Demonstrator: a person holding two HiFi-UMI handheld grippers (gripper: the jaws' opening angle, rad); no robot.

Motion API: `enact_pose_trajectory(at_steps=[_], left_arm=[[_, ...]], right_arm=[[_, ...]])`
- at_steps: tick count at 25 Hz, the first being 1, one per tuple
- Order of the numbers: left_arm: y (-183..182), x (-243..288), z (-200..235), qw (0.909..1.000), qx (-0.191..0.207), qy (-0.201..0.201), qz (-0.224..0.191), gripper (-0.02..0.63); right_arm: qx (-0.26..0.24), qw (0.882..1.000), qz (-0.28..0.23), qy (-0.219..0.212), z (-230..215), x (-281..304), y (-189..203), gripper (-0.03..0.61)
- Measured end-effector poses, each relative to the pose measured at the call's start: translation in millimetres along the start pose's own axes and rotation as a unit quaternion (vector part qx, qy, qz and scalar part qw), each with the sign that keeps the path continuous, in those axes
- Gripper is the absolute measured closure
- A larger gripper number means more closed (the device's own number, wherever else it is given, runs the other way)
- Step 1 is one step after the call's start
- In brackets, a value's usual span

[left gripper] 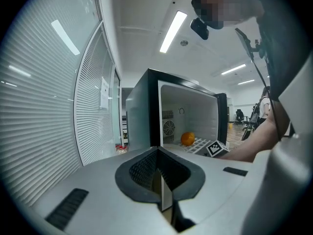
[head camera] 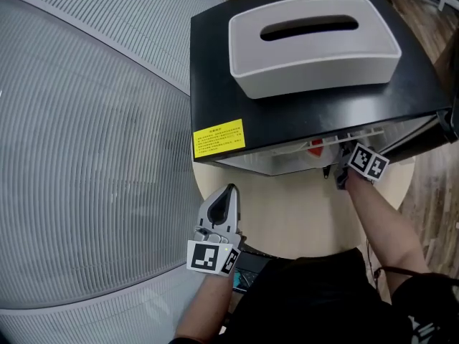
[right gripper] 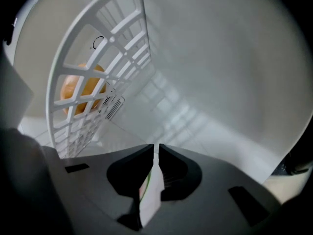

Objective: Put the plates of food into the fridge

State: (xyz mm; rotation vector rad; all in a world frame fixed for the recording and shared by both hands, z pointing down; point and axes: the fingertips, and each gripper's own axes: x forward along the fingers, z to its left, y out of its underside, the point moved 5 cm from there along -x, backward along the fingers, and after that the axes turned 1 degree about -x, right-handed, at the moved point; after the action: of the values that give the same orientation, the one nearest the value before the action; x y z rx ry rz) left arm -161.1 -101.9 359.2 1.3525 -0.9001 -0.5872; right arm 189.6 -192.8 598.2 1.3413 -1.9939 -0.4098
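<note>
Inspecting tools: left gripper (head camera: 230,190) over the table's (head camera: 301,213) left edge and right gripper (right gripper: 157,147) inside the fridge (head camera: 215,63) both have jaws together, empty. What looks like a plate (head camera: 315,147) lies at the shelf's front edge. I judge it stiff, breakable, slippery; grip its rim, level.

We log the fridge (head camera: 315,113) as black outside and white inside. A yellow label (head camera: 219,138) with dark print sits on its near left corner. The box (head camera: 313,43) on top is pale grey. We record an orange fruit (left gripper: 188,138) and a white lattice shelf (right gripper: 93,77). The round table (head camera: 301,217) is pale beige. The left gripper (head camera: 230,190) is light grey. Its marker cube (head camera: 212,256) carries black-and-white squares, as does the cube (head camera: 368,162) on the right gripper (right gripper: 157,150). The left wall (head camera: 86,142) is grey and finely ribbed. The right floor (head camera: 430,185) is brown wood grain.
</note>
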Motion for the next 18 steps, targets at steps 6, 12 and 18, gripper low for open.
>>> enact_pose_trajectory(at_steps=[6, 12, 18], left_arm=[[-6.7, -5.1, -1.5, 0.9998, 0.005, 0.014, -0.011, 0.607], [-11.7, -2.9, -13.8, 0.9988, 0.003, 0.039, -0.028, 0.607], [-26.0, -4.2, -21.4, 0.9969, 0.003, 0.057, -0.054, 0.607]], right_arm=[[-0.003, 1.0, -0.013, 0.002, 5.1, -17.9, 0.9, 0.561], [-0.057, 0.998, -0.013, -0.002, 20.2, -39.7, 3.1, 0.561], [-0.119, 0.993, -0.023, -0.002, 35.3, -68.0, -2.2, 0.561]])
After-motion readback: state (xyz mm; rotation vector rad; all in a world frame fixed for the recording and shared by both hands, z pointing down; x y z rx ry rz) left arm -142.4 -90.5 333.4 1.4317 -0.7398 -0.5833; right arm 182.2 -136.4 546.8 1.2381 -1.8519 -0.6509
